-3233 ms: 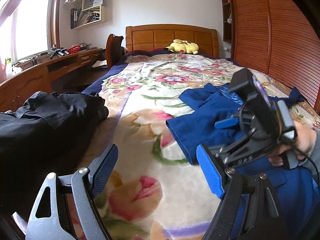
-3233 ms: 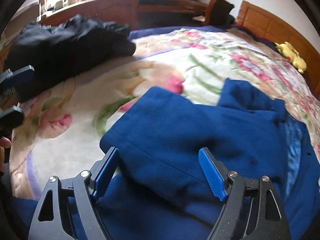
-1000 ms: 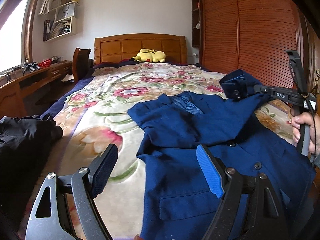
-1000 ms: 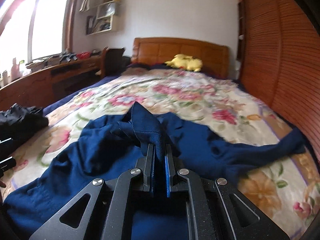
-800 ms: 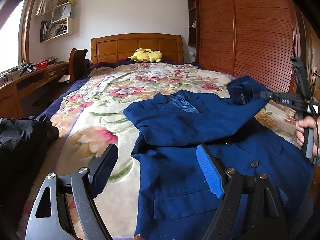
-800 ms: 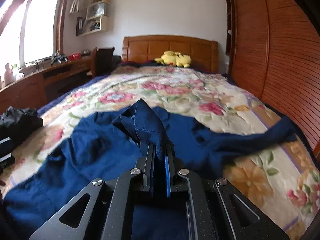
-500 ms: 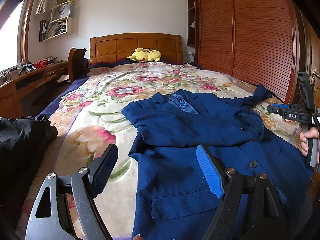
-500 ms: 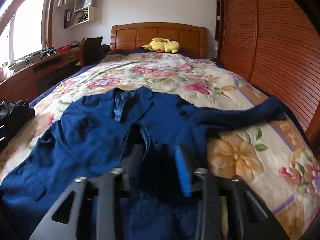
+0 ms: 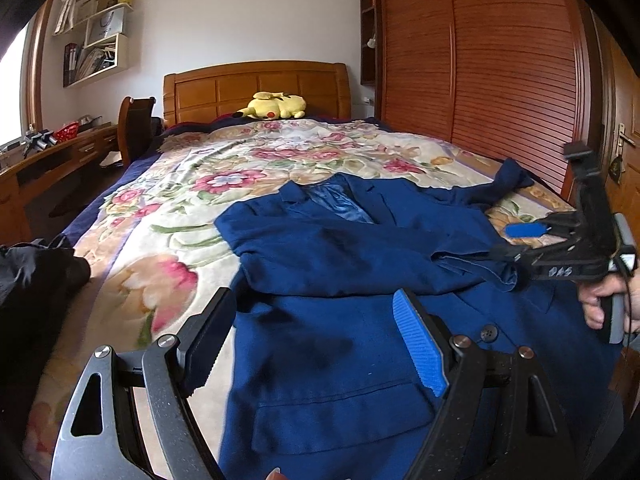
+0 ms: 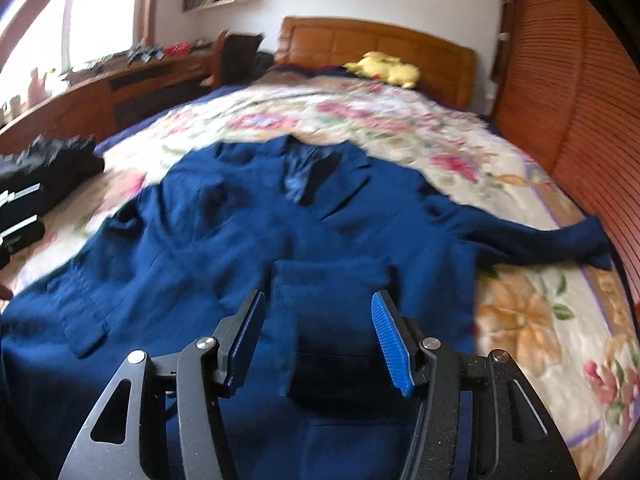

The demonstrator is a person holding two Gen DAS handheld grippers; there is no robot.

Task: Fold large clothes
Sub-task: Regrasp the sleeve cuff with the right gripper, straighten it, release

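Note:
A dark blue jacket lies face up on the floral bedspread, collar toward the headboard. One sleeve is folded across its front. The other sleeve trails off to the right. My right gripper hovers low over the folded sleeve's cuff; its jaws are opening, the cuff lies between them and the pads do not press it. In the left wrist view the right gripper shows at the jacket's right side, held by a hand. My left gripper stands open above the jacket's lower left front, holding nothing.
A heap of black clothing sits at the bed's left edge. A yellow plush toy rests by the wooden headboard. Slatted wardrobe doors run along the right, a desk and chair along the left.
The right gripper let go of the sleeve cuff it held up, and the sleeve now lies across the jacket front. Its jaws went from shut to apart. The left gripper drifted slightly.

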